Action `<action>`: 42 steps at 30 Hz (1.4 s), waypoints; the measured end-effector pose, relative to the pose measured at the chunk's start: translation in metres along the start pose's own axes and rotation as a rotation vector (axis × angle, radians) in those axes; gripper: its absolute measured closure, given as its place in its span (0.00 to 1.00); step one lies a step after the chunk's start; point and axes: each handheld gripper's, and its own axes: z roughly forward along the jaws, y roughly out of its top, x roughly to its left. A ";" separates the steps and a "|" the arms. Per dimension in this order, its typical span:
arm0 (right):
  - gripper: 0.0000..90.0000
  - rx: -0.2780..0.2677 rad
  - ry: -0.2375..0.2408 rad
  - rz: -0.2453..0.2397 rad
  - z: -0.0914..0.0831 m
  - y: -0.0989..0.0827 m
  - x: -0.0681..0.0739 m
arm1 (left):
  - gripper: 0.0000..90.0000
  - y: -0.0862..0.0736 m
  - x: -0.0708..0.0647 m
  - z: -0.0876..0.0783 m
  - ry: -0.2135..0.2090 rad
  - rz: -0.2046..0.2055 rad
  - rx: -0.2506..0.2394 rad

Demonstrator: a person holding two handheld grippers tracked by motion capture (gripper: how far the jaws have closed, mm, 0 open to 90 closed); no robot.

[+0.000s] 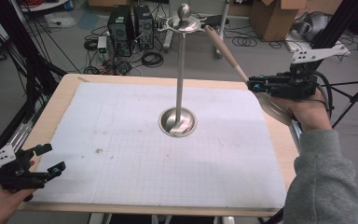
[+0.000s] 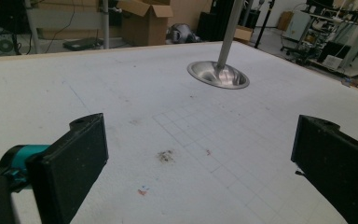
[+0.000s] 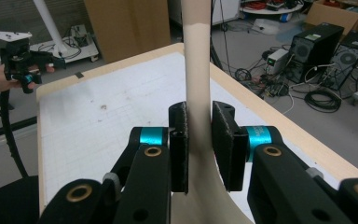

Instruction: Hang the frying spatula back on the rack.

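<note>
Even, soft indoor light, faint shadows; glare on steel stand base (image 1: 177, 123); pics slightly soft.

Left tongs (image 1: 39, 163) low and wide open; right tongs (image 1: 254, 84) raised, jaws clamped.

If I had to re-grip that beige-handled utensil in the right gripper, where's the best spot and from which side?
Take the beige-handled utensil on its slim handle just above the flared end, where the right gripper already clamps it. There the handle is narrow and nearly straight, so the flat pads seat squarely. Come from the table's right edge, jaws across the handle: it slants up toward the steel stand, so that side is probably clearest.
</note>
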 end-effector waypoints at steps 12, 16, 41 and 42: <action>0.86 0.001 -0.005 0.006 0.008 -0.003 -0.001 | 0.05 -0.001 0.000 0.000 0.003 -0.003 0.002; 0.86 0.003 -0.003 0.012 0.011 -0.004 0.000 | 0.05 -0.001 0.000 0.000 0.003 -0.002 0.004; 0.86 0.036 -0.014 0.011 0.039 -0.010 -0.001 | 0.05 -0.001 0.000 0.000 0.004 -0.001 0.010; 0.86 0.035 -0.011 0.016 0.040 -0.011 -0.001 | 0.05 -0.001 0.000 0.000 0.004 0.000 0.010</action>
